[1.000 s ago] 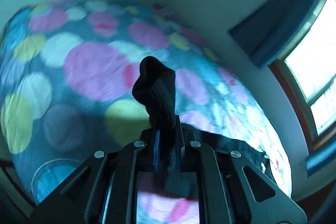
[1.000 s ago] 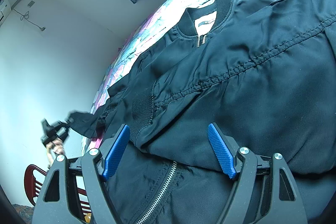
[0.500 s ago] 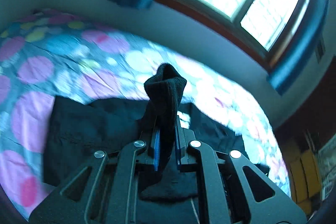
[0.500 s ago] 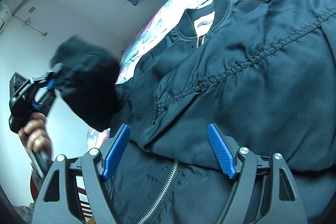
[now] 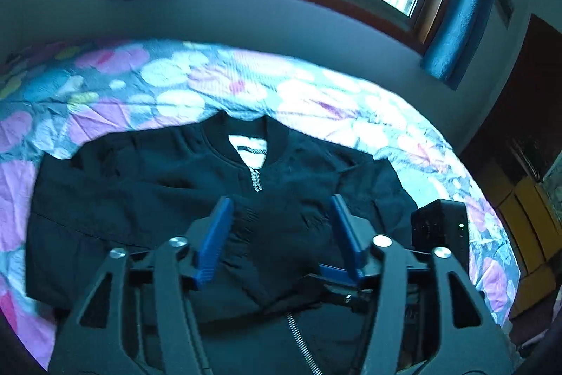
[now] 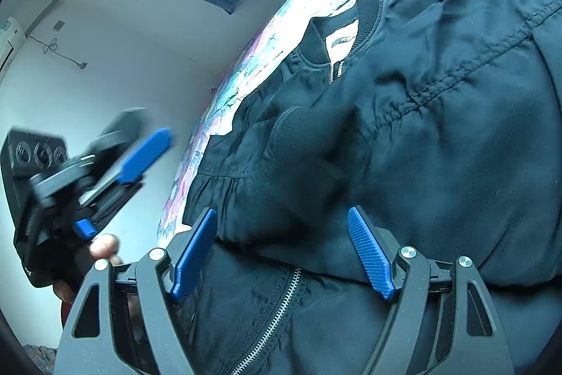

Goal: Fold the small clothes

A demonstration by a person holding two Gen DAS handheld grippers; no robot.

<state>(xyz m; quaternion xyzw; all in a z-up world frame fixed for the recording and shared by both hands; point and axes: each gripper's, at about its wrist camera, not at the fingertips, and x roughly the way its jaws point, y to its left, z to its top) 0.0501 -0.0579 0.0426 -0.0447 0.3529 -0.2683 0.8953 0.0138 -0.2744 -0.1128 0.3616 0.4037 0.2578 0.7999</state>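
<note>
My left tongs (image 5: 279, 236) are opening over the jacket (image 5: 147, 199), nothing pinched, right tongs (image 6: 282, 252) spread empty, so I'll smooth that cuff (image 6: 298, 143) flat.

The left gripper (image 5: 279, 227) is angling downward, and its jaws are opening right now, blue pads (image 5: 214, 239) spreading apart with nothing pinched between them. From the right wrist view that same gripper is showing at the left edge, blurred, with bare fingers (image 6: 103, 245) of the person's hand curling around its handle. The right gripper (image 6: 281, 252) is sitting tilted slightly down, its jaws standing wide, both ribbed blue pads (image 6: 370, 255) in plain sight and pressing on nothing.
</note>
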